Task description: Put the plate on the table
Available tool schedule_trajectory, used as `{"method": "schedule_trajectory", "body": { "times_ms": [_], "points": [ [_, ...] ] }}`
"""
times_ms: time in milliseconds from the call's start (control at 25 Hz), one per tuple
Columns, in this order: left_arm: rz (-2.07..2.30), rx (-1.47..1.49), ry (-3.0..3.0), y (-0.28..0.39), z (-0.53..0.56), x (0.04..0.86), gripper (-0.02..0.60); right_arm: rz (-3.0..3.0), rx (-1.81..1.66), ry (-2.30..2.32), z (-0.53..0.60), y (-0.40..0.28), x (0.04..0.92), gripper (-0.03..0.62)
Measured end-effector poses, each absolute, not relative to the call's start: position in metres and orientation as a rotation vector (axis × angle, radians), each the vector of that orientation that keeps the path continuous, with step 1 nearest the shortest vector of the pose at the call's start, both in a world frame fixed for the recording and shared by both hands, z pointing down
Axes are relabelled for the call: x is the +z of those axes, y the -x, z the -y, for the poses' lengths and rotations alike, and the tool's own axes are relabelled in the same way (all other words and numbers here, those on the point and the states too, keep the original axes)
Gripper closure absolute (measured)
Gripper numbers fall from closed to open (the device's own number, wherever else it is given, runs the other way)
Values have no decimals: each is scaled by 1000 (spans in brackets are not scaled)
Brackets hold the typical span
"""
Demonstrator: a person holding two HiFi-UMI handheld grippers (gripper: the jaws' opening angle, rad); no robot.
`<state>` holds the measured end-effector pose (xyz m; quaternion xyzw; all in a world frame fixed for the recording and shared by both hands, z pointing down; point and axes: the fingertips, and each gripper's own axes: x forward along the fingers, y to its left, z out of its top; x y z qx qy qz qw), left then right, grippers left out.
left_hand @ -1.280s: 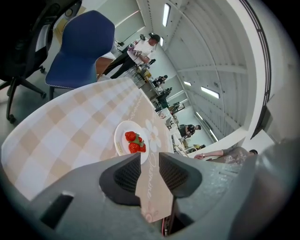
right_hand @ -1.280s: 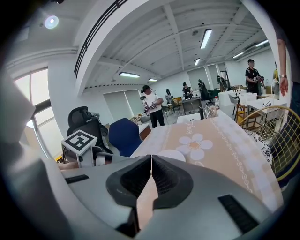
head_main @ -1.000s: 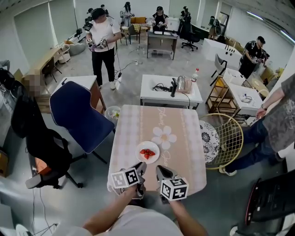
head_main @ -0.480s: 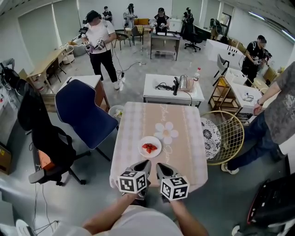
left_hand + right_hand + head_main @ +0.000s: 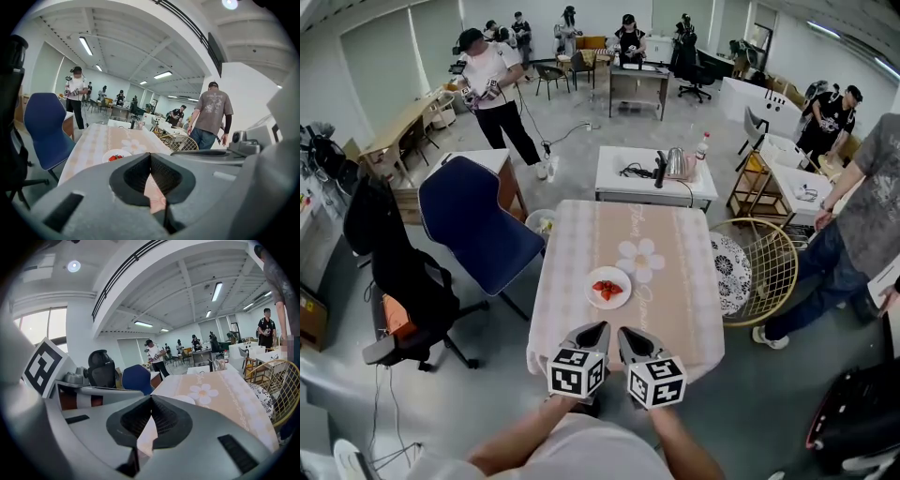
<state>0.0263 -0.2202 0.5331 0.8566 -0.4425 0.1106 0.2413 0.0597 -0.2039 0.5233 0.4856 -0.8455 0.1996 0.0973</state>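
- Blue office chair: just beside the bench's left edge, clear of the work.
- Left gripper: jaws were apart a second ago and are now together on nothing, at the bench's near edge.
- Plate with red fruit: rests on the bench, ungripped; placement judged complete.
- Right gripper: jaws together, empty.
- Gold wire chair: beside the right edge, no obstruction.

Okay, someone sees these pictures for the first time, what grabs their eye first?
First, the white plate with red food on it, alone in the middle of the pink checked table beside a daisy print. Next, the left gripper and right gripper side by side over the table's near end, both shut and empty, each carrying a marker cube. Then the big blue chair at the table's left.
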Motion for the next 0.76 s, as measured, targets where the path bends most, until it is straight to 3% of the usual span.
{"method": "schedule_trajectory", "body": {
  "times_ms": [760],
  "points": [
    [1206,312,-2323,-24,209,537,576,2520,604,-1435,198,-59,524,589]
  ]
}}
